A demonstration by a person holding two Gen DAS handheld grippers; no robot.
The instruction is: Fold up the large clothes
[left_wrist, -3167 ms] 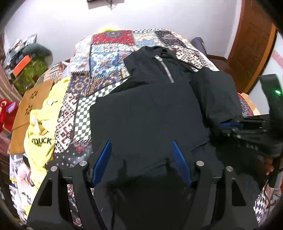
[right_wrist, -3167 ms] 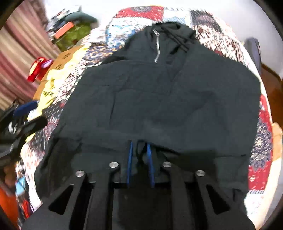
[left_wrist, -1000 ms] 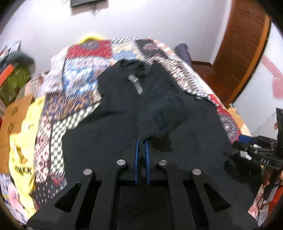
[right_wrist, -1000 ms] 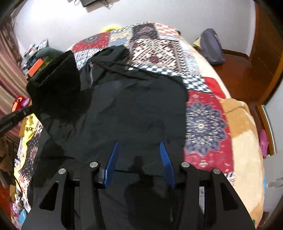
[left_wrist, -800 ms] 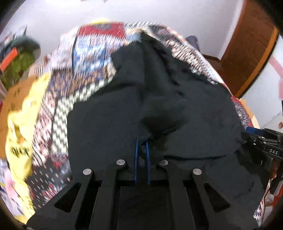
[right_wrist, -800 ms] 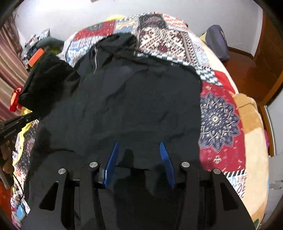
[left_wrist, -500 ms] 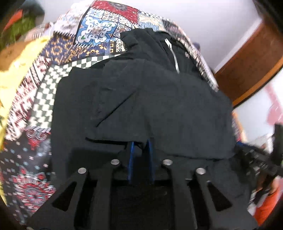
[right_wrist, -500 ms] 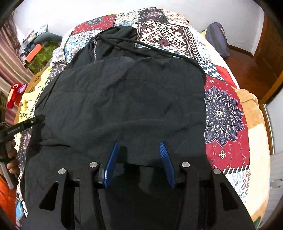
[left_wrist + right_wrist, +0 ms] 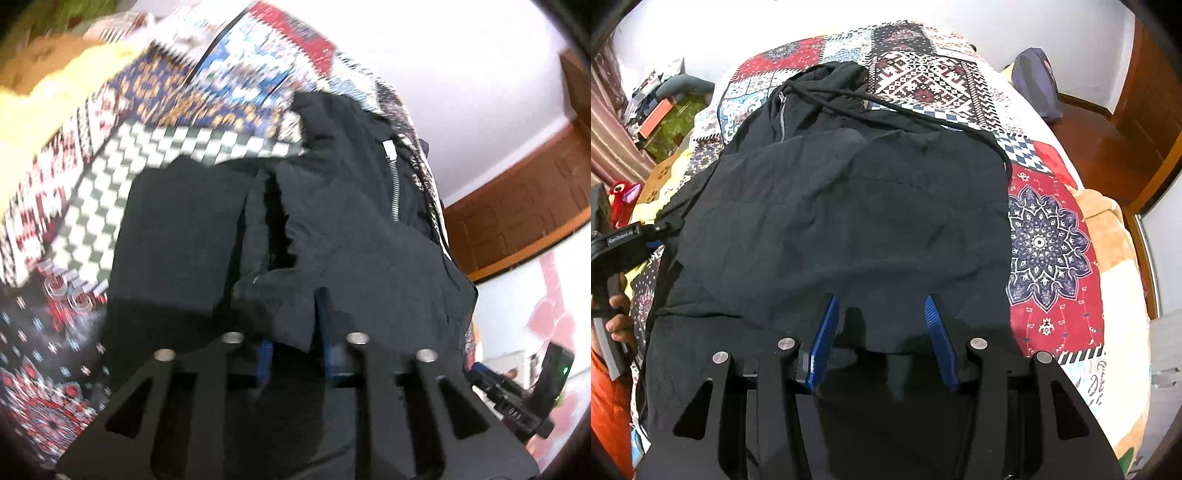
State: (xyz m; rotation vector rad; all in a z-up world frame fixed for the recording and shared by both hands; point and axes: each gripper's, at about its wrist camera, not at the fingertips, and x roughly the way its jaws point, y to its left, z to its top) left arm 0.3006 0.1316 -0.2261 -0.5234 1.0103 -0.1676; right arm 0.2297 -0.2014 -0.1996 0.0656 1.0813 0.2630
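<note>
Right gripper (image 9: 879, 332): black angular frame, triangular cut-outs, silver round screws, blue ribbed finger pads (image 9: 823, 339). Left gripper (image 9: 295, 325): identical build, white lettering on its side. Operator's sleeve (image 9: 605, 398): orange.

Black hoodie (image 9: 842, 206) spread flat on patchwork bedspread (image 9: 1049, 240), hood + zipper at far end, drawstring trailing off to the right. Right gripper (image 9: 882, 314) over near hem, blue pads wide apart, nothing pinched btwn them. Left gripper (image 9: 653, 236) at left edge by hoodie's side, jaws have just been closing; can't tell if cloth is between. Hand (image 9: 617, 310) on its handle, orange sleeve below. Red plush toy (image 9: 622, 199) far left.
</note>
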